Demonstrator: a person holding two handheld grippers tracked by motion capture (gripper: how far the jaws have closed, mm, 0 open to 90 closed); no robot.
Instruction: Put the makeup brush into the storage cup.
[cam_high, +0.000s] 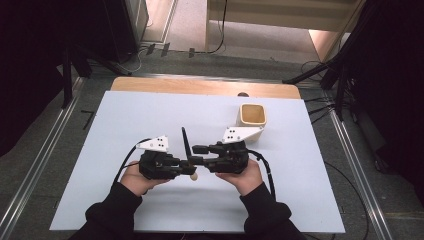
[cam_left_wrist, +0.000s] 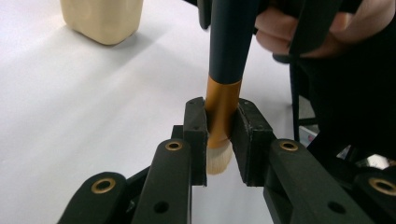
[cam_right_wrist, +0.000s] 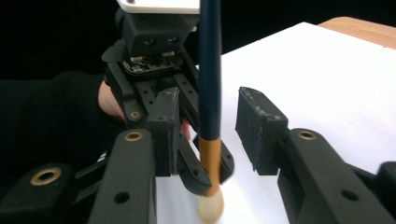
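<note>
Mid-table, left gripper (cam_left_wrist: 217, 140) clamps the brush (cam_left_wrist: 223, 100) at its gold collar, bristles down. Right gripper (cam_right_wrist: 212, 133) stands wide around the handle, not gripping. Looks like a handover; next, right closes, then likely the cup (cam_high: 251, 118).

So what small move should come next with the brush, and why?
Probably close the right hand-held gripper on the brush. Its jaws stand open on either side of the dark handle, while the left hand-held gripper clamps the gold ferrule, holding the brush upright.
</note>
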